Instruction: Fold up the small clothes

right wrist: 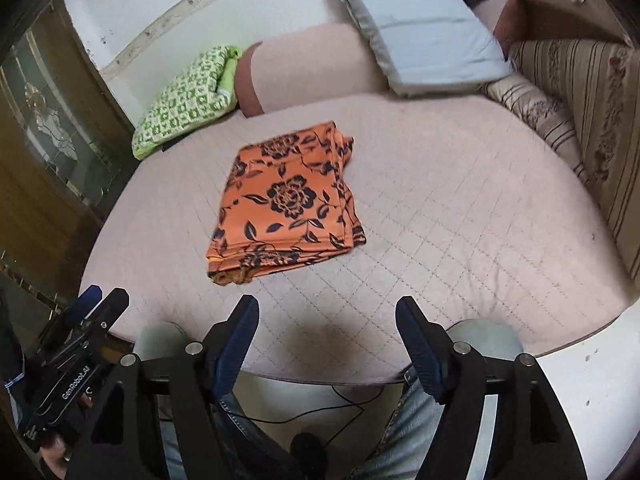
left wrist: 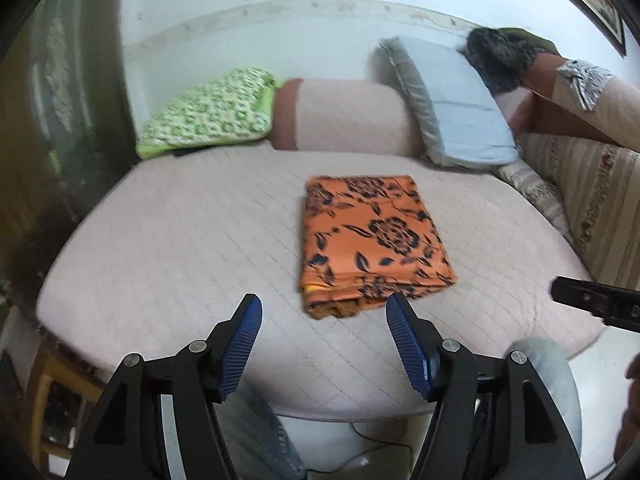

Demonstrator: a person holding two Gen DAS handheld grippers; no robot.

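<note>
My left tongs (left wrist: 324, 312) stand wide apart, blue ribbed pads bare, nothing between them. My right tongs (right wrist: 327, 316) are spread just as wide and hold nothing either. Both hang above the near edge of the pale pink quilted mattress cover (right wrist: 460, 216), stitched in a diamond grid, which fills most of what I see.

The folded orange cloth with dark floral print (left wrist: 372, 236) lies flat on that cover, near the middle, a neat rectangle with its layered edges towards me; neither pair of tongs touches it.

At the far side a pink bolster with a brown end band (left wrist: 344, 116) lies along the white wall (left wrist: 248, 8). A green-and-white patterned folded cloth (left wrist: 208, 112) rests against its left end, and a grey-blue pillow (left wrist: 452, 100) leans on its right. A beige striped sofa cushion with floral bands (right wrist: 580, 92) borders the right side. On the left stands a dark wooden cabinet with glass (right wrist: 48, 128). My denim-clad knees (right wrist: 400, 420) and a black cable (right wrist: 320, 404) show below, over a white floor.
</note>
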